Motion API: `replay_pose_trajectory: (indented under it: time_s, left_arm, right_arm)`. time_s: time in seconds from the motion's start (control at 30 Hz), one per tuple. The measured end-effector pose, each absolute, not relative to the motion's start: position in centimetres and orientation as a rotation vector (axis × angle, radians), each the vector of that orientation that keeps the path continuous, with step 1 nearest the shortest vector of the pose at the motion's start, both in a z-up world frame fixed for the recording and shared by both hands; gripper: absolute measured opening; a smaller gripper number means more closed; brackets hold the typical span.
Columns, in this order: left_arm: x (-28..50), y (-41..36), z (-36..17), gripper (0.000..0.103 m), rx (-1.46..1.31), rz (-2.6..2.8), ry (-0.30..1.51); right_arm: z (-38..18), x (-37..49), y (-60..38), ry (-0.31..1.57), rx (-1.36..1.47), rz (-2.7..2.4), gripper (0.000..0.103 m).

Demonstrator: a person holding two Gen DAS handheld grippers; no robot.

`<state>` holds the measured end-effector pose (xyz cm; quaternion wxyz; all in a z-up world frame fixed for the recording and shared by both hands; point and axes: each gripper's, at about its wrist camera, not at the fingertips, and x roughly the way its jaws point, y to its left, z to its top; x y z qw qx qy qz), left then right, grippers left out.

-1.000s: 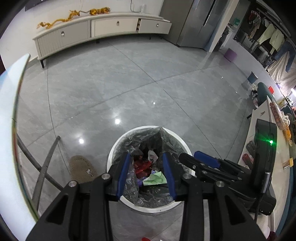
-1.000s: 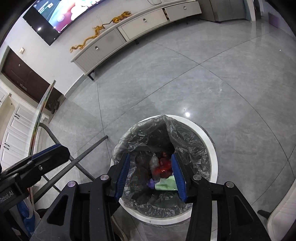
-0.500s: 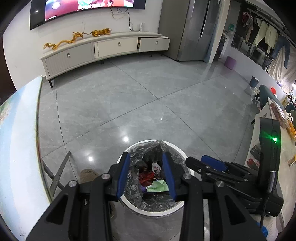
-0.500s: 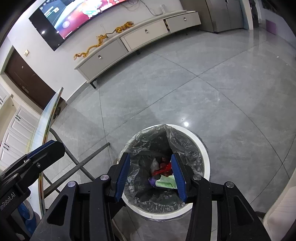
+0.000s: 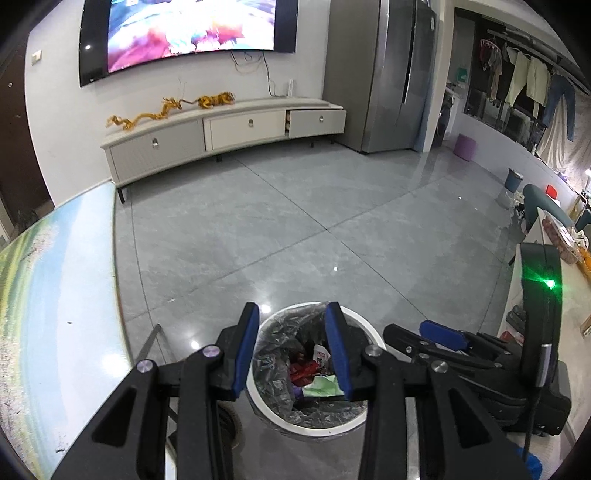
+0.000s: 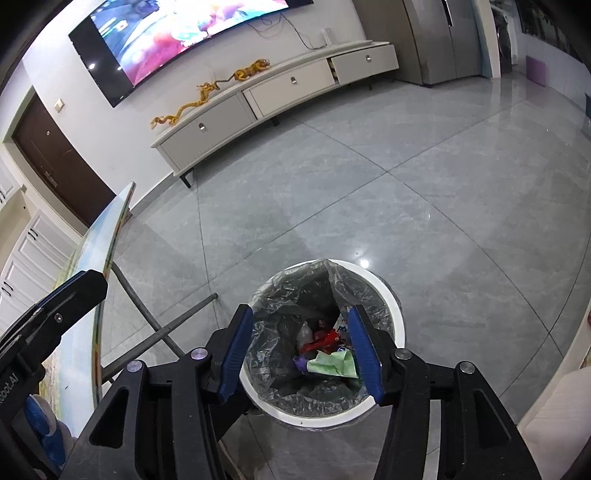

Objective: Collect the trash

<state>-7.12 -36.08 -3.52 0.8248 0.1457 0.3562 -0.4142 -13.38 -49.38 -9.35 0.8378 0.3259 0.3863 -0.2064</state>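
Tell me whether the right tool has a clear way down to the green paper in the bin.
Probably yes. The right tool is open and empty above the bin, whose liner gapes wide. The green paper lies on top of the trash, uncovered.

A home living room: big TV (image 5: 192, 33) on the wall, long low cabinet (image 5: 221, 136) under it, shiny gray floor tiles (image 6: 369, 206), clothes (image 5: 524, 81) hanging up.

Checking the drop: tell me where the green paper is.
In both wrist views the green paper lies inside the lined trash bin on the floor, atop the pile beside a red wrapper.
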Motion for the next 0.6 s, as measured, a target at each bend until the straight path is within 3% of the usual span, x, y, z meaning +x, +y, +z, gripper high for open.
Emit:
replay_pose_trajectory:
  time_s: [0.6]
  left_arm:
    - [-7.2, -28.7, -0.7, 0.036, 0.185, -0.77, 0.628]
  right_arm:
    - [-4.6, -12.8, -43.9, 0.775, 0.561, -0.392, 0.06]
